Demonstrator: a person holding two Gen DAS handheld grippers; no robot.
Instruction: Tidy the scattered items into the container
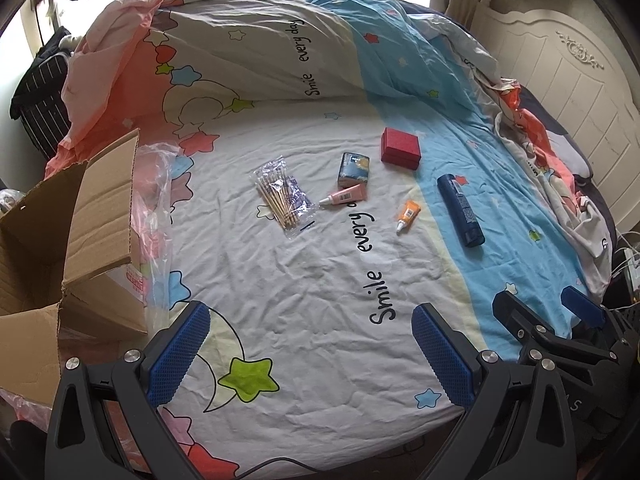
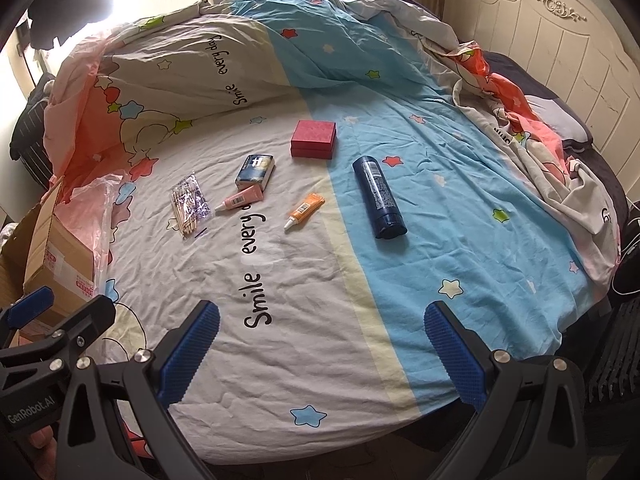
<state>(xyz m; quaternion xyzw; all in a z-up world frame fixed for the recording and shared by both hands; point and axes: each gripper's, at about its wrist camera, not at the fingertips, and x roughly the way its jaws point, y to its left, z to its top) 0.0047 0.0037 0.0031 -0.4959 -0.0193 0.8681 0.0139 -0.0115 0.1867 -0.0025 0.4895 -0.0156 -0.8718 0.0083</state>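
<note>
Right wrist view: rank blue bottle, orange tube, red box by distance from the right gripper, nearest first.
From the right gripper:
1. Blue bottle, on the blue stripe, ahead and right.
2. Orange tube, centre; close to the bottle's near end, slightly farther.
3. Red box, farthest back.

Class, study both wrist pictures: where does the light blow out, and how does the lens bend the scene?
Left wrist view: window glare washes out the top left corner, and the fisheye curves the bed into a dome, with dark corners. Right wrist view: a similar blown-out glare sits at top left, the headboard bows, and the small items stay sharp.
</note>
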